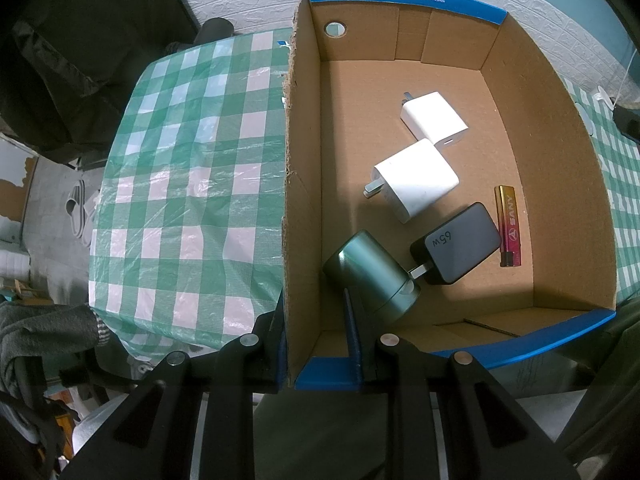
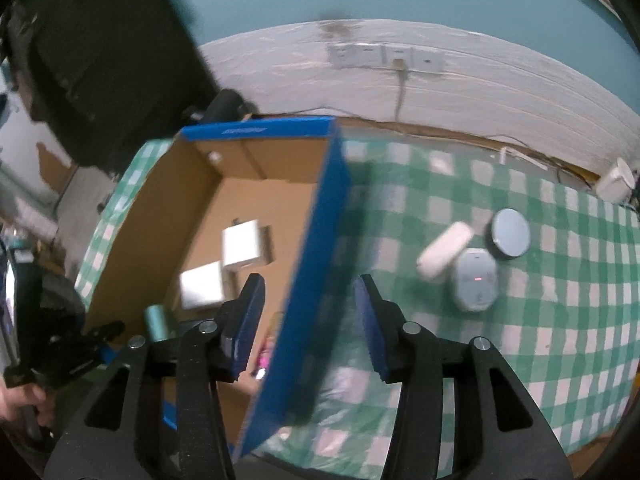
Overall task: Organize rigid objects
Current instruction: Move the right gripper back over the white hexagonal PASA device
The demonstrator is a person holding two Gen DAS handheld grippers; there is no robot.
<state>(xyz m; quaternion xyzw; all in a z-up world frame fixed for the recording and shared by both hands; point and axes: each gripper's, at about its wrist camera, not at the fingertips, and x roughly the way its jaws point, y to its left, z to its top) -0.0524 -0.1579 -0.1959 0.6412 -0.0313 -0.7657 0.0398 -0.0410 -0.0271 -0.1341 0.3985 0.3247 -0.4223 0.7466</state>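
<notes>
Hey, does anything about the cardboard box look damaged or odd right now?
Yes. The cardboard box's left wall has a ragged top edge, torn and lacking the blue trim that the other walls carry. The left gripper is clamped on that wall near the corner. Inside, the green cylinder lies tipped on its side.

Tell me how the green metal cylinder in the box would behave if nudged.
Lying on its side, the green cylinder would probably roll. Its metallic skin looks smooth, so likely slippery. The black charger beside it may stop it quickly.
</notes>
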